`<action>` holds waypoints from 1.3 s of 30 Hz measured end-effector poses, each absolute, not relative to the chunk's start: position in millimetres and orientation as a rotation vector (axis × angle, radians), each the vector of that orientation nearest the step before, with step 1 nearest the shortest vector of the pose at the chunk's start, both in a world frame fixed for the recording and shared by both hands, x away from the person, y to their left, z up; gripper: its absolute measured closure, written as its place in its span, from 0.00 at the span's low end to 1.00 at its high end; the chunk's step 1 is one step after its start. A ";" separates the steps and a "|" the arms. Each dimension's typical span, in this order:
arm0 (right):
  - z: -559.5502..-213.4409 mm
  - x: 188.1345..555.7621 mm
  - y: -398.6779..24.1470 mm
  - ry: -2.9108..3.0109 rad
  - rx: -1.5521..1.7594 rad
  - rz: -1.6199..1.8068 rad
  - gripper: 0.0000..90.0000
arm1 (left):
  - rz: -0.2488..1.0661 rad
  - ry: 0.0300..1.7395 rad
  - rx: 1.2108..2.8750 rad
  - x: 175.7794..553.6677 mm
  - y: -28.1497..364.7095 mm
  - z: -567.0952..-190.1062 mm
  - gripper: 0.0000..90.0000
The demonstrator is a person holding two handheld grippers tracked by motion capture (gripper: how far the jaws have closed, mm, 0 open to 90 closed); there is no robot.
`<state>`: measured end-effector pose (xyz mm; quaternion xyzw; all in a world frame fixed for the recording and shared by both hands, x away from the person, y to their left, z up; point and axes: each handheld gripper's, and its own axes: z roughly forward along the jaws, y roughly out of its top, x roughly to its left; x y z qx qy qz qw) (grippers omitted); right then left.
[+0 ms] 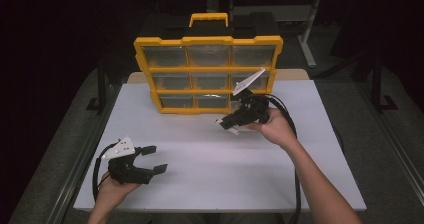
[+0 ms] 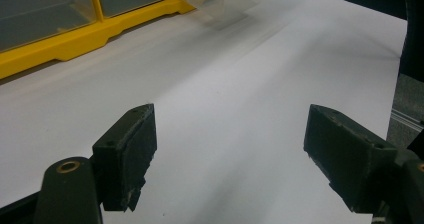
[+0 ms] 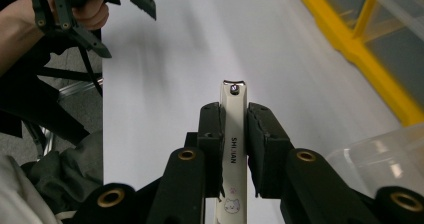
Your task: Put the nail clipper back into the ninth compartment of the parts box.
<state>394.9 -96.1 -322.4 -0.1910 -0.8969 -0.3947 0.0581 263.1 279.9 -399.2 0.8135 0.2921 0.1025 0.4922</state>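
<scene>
Clearly, right gripper (image 3: 234, 134) clamps nail clipper (image 3: 233, 149) (marked "SHIJIAN"); left gripper (image 2: 230, 154) gapes.

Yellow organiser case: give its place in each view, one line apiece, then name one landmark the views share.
High view: the yellow organiser case stands upright at top centre, at the table's far edge.
Left gripper view: upper left corner, its bottom rail.
Right gripper view: upper right, its frame.
Shared landmark: the white table.

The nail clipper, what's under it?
The nail clipper, pinched in the right hand-held gripper, hangs above the bare white table. The gripper's jaws cover the clipper's sides and what lies straight below.
</scene>
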 end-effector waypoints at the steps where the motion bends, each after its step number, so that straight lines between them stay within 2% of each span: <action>1: -318.2 398.2 -99.0 -2.723 -0.583 -1.202 0.84 | 0.248 0.710 1.972 263.0 279.7 -399.1 0.23; 15: -300.0 414.6 -107.4 -2.767 -0.587 -1.192 0.84 | 0.246 0.720 1.956 262.3 281.2 -398.6 0.23; 39: -295.5 434.1 -127.6 -2.802 -0.582 -1.230 0.84 | 0.246 0.721 1.955 261.7 282.1 -398.9 0.22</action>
